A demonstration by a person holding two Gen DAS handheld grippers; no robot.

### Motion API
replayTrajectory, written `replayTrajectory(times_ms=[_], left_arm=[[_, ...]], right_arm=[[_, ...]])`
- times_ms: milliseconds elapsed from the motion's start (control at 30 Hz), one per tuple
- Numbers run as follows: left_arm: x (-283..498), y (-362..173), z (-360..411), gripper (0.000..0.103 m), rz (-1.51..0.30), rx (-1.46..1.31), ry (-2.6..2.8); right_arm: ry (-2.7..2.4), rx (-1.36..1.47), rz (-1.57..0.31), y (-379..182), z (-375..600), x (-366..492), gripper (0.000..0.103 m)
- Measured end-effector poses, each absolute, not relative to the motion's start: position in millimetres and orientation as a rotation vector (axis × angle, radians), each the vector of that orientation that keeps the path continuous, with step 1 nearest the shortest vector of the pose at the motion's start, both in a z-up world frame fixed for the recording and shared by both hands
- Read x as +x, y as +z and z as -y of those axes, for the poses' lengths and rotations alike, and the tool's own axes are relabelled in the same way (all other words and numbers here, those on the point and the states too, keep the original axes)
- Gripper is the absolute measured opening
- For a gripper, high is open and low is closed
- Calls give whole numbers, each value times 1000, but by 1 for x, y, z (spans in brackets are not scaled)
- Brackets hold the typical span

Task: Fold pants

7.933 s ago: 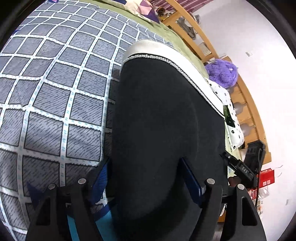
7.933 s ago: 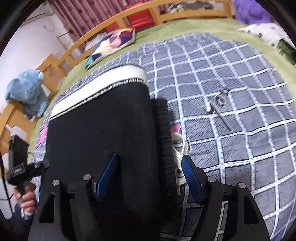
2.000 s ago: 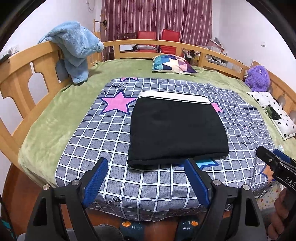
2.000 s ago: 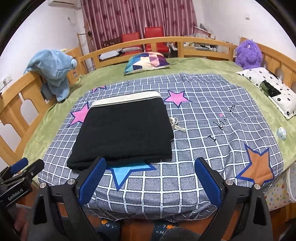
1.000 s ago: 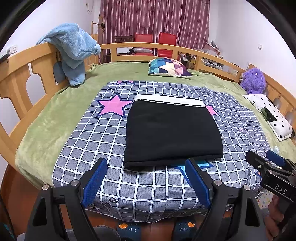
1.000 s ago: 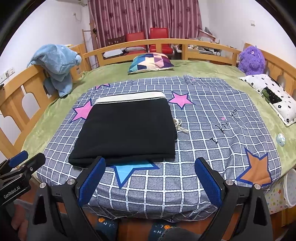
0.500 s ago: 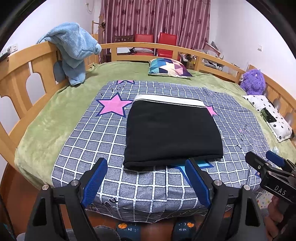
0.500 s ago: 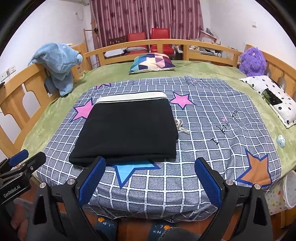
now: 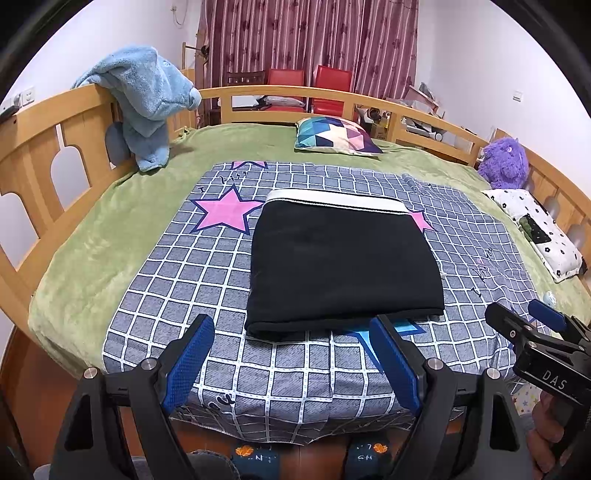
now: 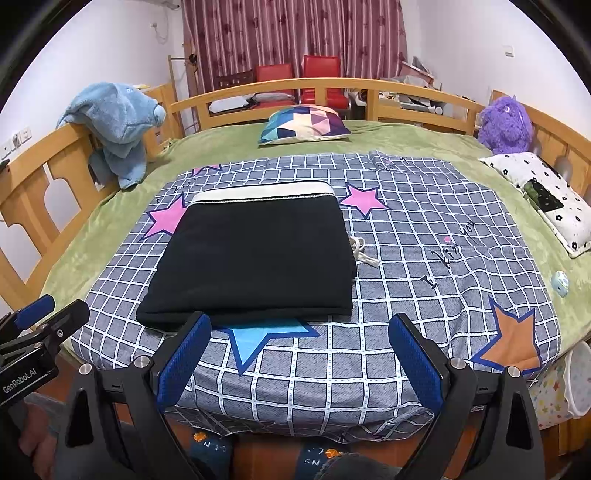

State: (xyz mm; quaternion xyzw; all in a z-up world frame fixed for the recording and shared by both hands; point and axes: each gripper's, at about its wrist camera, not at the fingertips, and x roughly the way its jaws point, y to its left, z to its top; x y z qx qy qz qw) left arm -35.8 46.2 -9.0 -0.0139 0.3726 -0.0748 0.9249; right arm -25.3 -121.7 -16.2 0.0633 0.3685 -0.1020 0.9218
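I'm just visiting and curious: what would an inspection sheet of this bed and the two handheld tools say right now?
Surface: checked blanket with stars, spread over a green bedcover.
Job's things: black pants folded into a flat rectangle, white waistband at the far edge, drawstring poking out.
Clutter: patterned pillow, purple plush, blue plush, spotted pillow.
Grippers: left gripper and right gripper both open, holding nothing, near the bed's edge.
Cables: nothing seen.
Surroundings: wooden bed rail, red chairs, curtains.

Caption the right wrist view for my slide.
Folded pants lie on the checked sheet; open right tongs hover at the bed's edge.
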Motion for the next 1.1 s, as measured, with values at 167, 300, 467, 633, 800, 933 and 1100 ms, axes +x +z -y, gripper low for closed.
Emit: replayTrajectory(times_ms=[167, 300, 467, 633, 800, 933, 1100], left_arm=[[-35, -9, -48, 85, -760, -27, -157], [-36, -9, -48, 85, -761, -29, -157], [-36, -9, -47, 85, -759, -27, -157], [-36, -9, -48, 86, -759, -28, -158], [-36, -9, -48, 86, -758, -28, -161], [-36, -8, -48, 86, -756, -30, -163], [-37, -7, -46, 86, -746, -25, -171]], right_arm=[[-210, 132, -756, -16, 122, -25, 96], [-212, 133, -753, -16, 123, -25, 96], [-212, 135, -751, -16, 124, -25, 96], [-213, 137, -752, -15, 124, -25, 96], [-214, 136, -753, -15, 124, -25, 96], [-211, 138, -750, -15, 124, -24, 96], [-211, 136, -751, -15, 125, -25, 96]])
